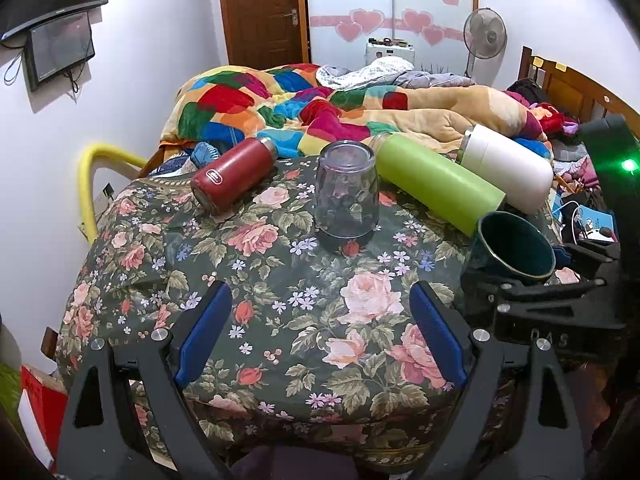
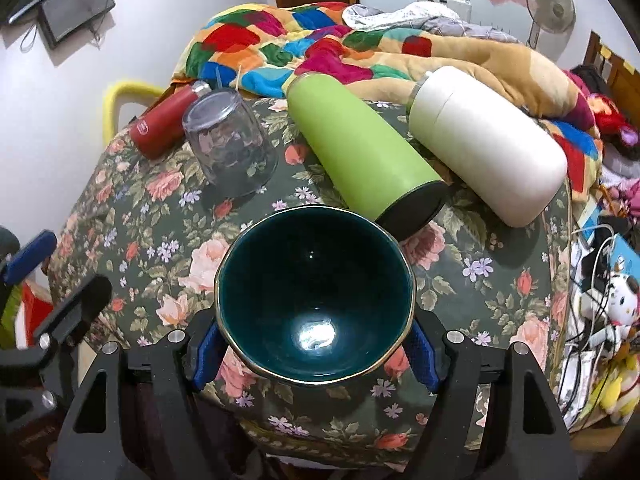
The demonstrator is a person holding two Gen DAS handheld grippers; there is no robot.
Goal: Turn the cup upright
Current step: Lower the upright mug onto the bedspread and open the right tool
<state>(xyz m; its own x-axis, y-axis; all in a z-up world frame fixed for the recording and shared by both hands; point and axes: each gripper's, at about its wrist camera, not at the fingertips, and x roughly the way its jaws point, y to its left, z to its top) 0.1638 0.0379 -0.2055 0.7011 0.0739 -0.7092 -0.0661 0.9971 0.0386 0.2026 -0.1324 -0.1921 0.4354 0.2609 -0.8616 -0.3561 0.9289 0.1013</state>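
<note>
Right gripper point(image 2: 316, 350) pinched the dark green mug point(image 2: 314, 300) low-centre, left gripper point(image 1: 320, 332) wide and idle; smooth glaze could slip mid-tilt.

Left gripper point(image 1: 320, 312): black plastic frame showing triangular cut-outs, silver round screw heads and blue ribbed finger pads point(image 1: 204, 332). Right gripper point(image 2: 316, 348): wearing the same black frame, silver screws and blue pads point(image 2: 206, 356), its body bearing raised lettering and glowing a green light.
</note>
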